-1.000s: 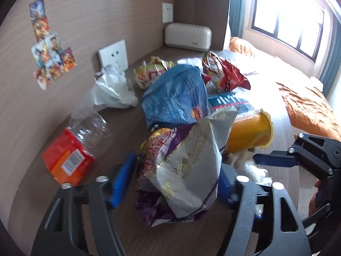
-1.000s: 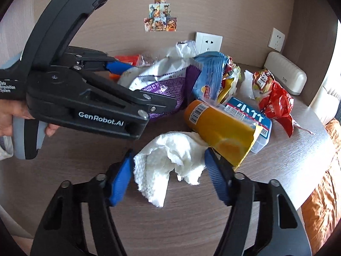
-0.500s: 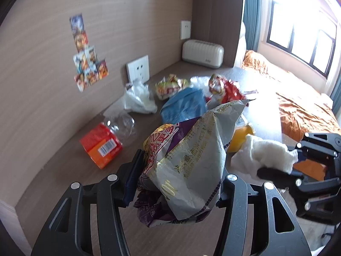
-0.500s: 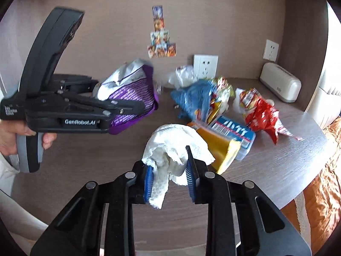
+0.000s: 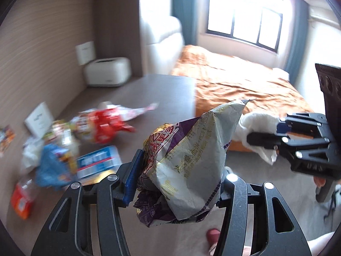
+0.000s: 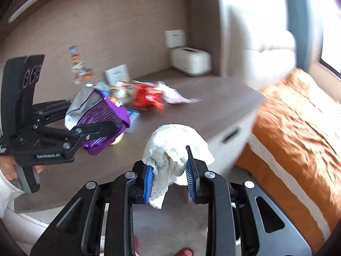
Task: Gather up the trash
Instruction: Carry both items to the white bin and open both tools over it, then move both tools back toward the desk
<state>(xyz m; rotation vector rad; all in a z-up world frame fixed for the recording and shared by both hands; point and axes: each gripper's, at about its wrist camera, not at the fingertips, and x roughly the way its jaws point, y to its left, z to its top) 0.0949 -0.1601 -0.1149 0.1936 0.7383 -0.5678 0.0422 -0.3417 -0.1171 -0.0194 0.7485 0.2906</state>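
From the left wrist camera, the left gripper (image 5: 179, 177) clamps a crumpled silver and purple snack bag (image 5: 187, 160) between its blue pads, held up in the air off the wooden table (image 5: 149, 93). To the right, the right gripper (image 5: 275, 136) appears from the side, pinching a white paper towel (image 5: 255, 125). Blurred trash lies on the table at left: a red wrapper (image 5: 102, 125), a blue bag (image 5: 53, 168), a blue and white box (image 5: 98, 162) and an orange packet (image 5: 21, 200). An orange bed (image 5: 234, 81) sits beyond the table.

From the right wrist camera, the right gripper (image 6: 170, 177) is closed on the white paper towel (image 6: 174, 147), which drapes over both pads above the table's near edge. At left, the left gripper (image 6: 102, 128) holds the snack bag (image 6: 98, 115) over the table (image 6: 213, 106). The red wrapper (image 6: 147, 96) lies behind it, near a white box (image 6: 189, 58) by the wall.
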